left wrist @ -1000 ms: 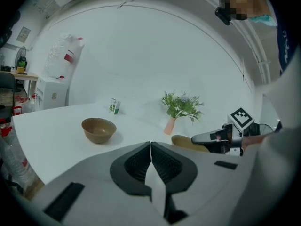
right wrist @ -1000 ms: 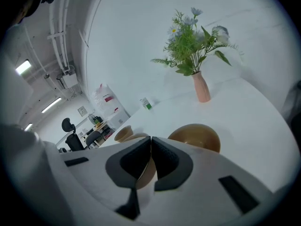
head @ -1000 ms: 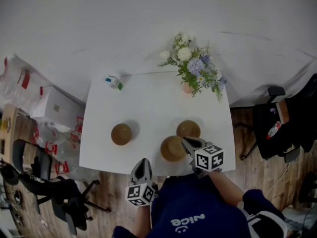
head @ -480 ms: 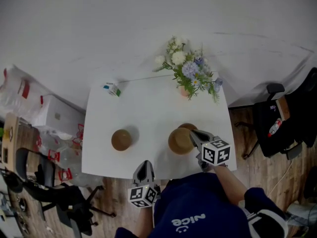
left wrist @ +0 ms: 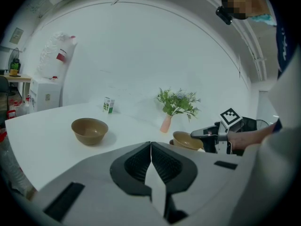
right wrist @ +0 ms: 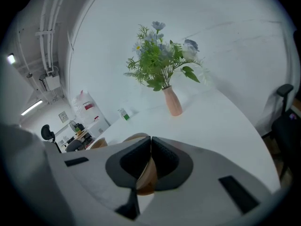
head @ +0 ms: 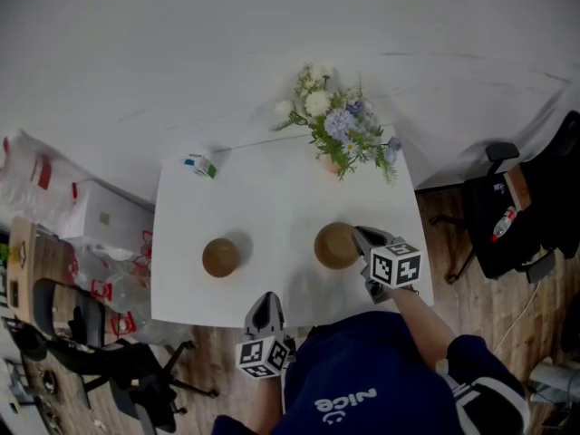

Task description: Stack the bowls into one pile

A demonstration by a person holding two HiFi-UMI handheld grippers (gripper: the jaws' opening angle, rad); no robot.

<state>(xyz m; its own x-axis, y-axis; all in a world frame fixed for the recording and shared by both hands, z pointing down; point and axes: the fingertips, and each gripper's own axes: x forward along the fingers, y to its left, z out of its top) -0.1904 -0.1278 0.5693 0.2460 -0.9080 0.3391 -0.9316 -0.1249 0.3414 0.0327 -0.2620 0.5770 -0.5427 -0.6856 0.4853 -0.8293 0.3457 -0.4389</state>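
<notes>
My right gripper [head: 360, 238] is shut on the rim of a brown bowl [head: 335, 246] at the table's near right. That bowl sits directly over a second brown bowl [left wrist: 173, 142], of which only a sliver shows beneath it in the left gripper view; I cannot tell if they touch. The right gripper view shows the held rim [right wrist: 146, 173] pinched between the pads. A third brown bowl [head: 220, 256] stands alone at the near left. My left gripper [head: 265, 312] hangs just off the table's front edge, shut and empty.
A pink vase of flowers [head: 337, 159] stands at the back right of the white table [head: 272, 198], a small carton [head: 201, 165] at its back left corner. Boxes and chairs crowd the floor to the left, an office chair [head: 507, 216] to the right.
My right gripper carried its bowl away from the front edge and to the right, over the second bowl, which it now covers in the head view. The left gripper stayed put.
</notes>
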